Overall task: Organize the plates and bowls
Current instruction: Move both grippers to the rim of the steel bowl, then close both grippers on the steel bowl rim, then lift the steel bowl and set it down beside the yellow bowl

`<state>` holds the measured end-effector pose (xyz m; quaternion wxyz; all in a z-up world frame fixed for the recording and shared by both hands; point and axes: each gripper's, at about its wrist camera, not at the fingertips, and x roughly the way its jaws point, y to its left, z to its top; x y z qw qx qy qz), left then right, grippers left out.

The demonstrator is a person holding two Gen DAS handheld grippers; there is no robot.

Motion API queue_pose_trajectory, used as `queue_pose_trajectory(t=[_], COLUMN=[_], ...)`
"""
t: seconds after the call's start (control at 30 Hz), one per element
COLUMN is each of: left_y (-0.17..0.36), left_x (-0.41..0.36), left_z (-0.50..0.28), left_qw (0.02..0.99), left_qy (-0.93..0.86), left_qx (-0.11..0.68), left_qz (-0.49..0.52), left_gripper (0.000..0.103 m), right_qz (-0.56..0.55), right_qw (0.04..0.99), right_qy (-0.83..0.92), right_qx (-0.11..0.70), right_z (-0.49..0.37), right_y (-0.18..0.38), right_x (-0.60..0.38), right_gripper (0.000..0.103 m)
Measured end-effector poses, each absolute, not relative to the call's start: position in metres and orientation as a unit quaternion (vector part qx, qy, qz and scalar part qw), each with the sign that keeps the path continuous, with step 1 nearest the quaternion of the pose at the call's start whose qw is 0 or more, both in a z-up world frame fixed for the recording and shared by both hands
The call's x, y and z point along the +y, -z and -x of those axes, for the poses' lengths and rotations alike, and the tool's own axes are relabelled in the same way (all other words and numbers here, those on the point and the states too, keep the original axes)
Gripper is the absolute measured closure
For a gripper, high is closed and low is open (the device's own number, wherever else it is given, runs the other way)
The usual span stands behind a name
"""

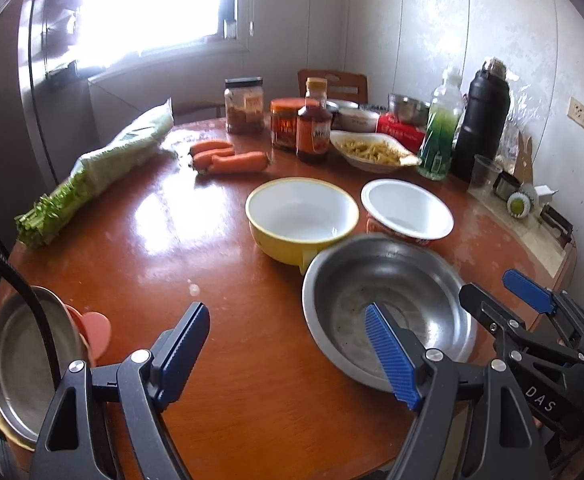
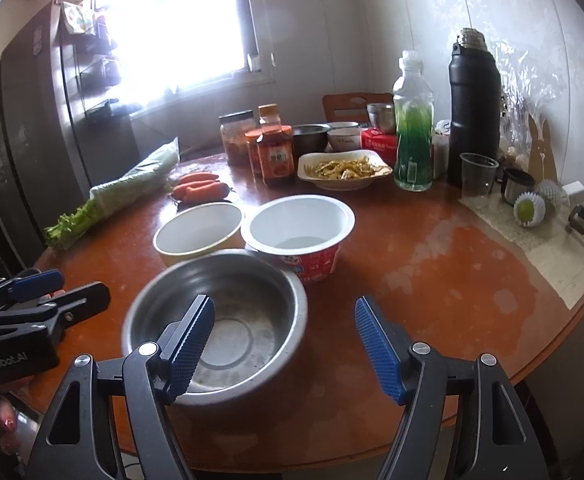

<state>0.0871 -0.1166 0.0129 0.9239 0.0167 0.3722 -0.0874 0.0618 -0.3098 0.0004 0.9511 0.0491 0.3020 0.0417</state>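
The steel bowl (image 2: 215, 324) sits near the front edge of the round tabletop (image 2: 432, 280), just in front of a yellow bowl (image 1: 302, 220) and a red-sided noodle cup (image 2: 298, 236), which stand side by side behind it. Both tools angle downward toward the surface. The right hand-held gripper (image 2: 283, 344) hovers over the near rim of the steel bowl with its jaws spread wide and nothing between them; its left blue pad (image 2: 191, 348) overlaps the inside of the bowl in view, while the right pad hangs over bare wood beside it. Whether that pad touches metal cannot be told. The left hand-held gripper (image 1: 287, 352) is likewise released and empty, spread above bare wood to the left of the steel bowl, its right finger overlapping the bowl's rim in the picture. At the far left of the left wrist view a steel plate (image 1: 23, 360) is cut off by the frame and crossed by a black cable (image 1: 31, 296). The steel bowl's rim looks smeared by motion blur.
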Motion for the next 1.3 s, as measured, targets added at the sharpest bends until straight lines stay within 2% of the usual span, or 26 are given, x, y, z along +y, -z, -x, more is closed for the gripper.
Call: queue_pose_trajectory(t=[0.37, 0.5, 0.6, 0.7, 0.77, 0.87, 0.93, 1.3], left_y=[0.012, 0.018, 0.024, 0.029, 0.031, 0.035, 0.036, 0.027], left_x=[-0.127, -0.129, -0.131, -0.133, -0.134, -0.137, -0.139, -0.112], left_z=[-0.109, -0.115, -0.118, -0.122, -0.123, -0.121, -0.119, -0.102], left_qw=[0.910, 0.909, 0.907, 0.903, 0.900, 0.897, 0.897, 0.903], left_qy=[0.085, 0.087, 0.092, 0.103, 0.114, 0.128, 0.132, 0.111], left_qx=[0.405, 0.408, 0.411, 0.417, 0.420, 0.423, 0.423, 0.414], left_qz=[-0.008, 0.002, 0.004, 0.010, 0.014, 0.016, 0.011, 0.014], left_gripper=[0.023, 0.023, 0.030, 0.048, 0.064, 0.071, 0.073, 0.073], right_qz=[-0.050, -0.061, -0.063, -0.068, -0.067, -0.055, -0.052, -0.037], right_qw=[0.940, 0.936, 0.934, 0.932, 0.931, 0.930, 0.930, 0.930], right_qy=[-0.046, -0.055, -0.063, -0.072, -0.078, -0.079, -0.080, -0.109], right_qx=[0.335, 0.341, 0.347, 0.348, 0.350, 0.354, 0.356, 0.348], right_z=[-0.084, -0.091, -0.093, -0.094, -0.095, -0.095, -0.095, -0.084], right_y=[0.024, 0.028, 0.031, 0.032, 0.033, 0.034, 0.035, 0.023], right_x=[-0.311, -0.313, -0.312, -0.310, -0.307, -0.300, -0.298, -0.273], right_gripper=[0.040, 0.054, 0.062, 0.069, 0.072, 0.073, 0.073, 0.073])
